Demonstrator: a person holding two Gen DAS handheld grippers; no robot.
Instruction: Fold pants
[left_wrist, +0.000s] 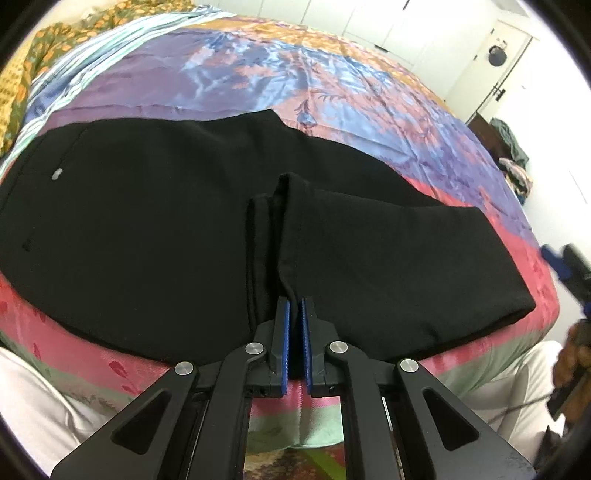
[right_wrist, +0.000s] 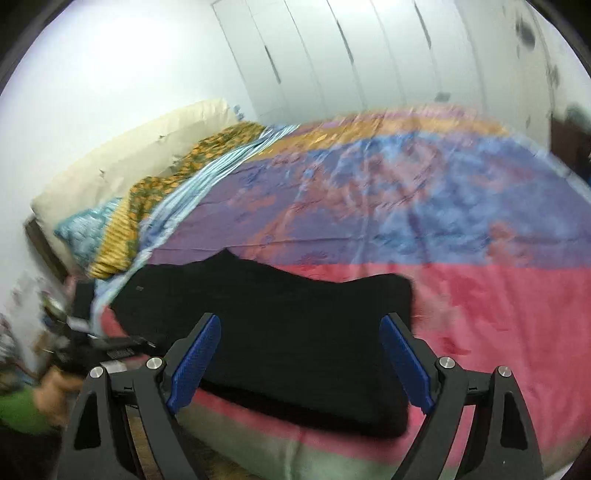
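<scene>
Black pants lie on the bed, partly folded, with the leg ends laid back over the upper part. My left gripper is shut on the hem edge of a leg at the bed's near edge. The pants also show in the right wrist view, which is blurred. My right gripper is open and empty, held above the near right part of the pants. It also shows at the right edge of the left wrist view.
The bed carries a colourful bedspread in purple, blue, orange and pink. A patterned blanket and a cream headboard are at the far left. White wardrobe doors stand behind. A clothes pile is at the right.
</scene>
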